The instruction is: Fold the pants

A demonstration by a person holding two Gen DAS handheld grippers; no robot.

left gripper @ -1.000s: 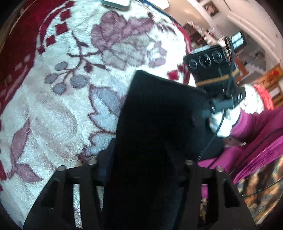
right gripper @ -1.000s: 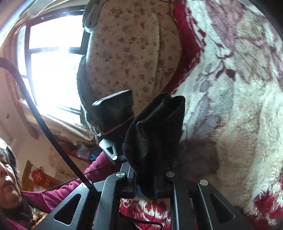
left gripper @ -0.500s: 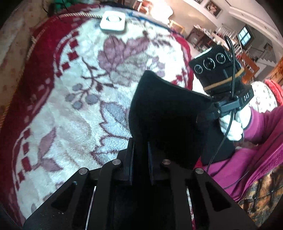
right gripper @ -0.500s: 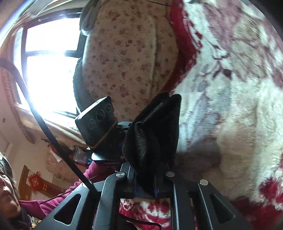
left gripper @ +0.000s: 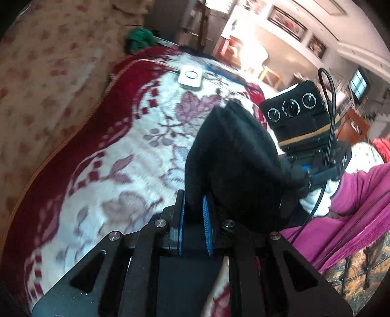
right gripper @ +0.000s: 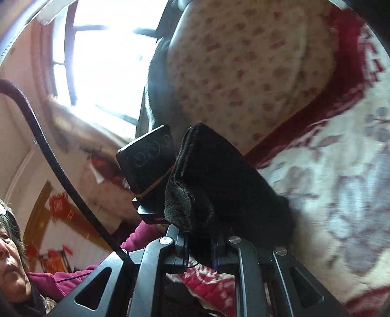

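Pants pinched by both claws; window only rightward.

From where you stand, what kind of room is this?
Most likely a lived-in home, perhaps a bedroom or sitting room: a plush red-and-white floral blanket covers a soft surface, framed pictures hang on the wall, and a bright paned window lets daylight in.

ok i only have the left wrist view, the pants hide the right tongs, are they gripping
observer: yes, the right tongs are shut on the black pants.
operator: which part are they pinching
observer: a bunched edge, with fuzzy lining showing just above the tongs.
operator: whats behind that side
observer: a bright window, up and to the left in the right wrist view.
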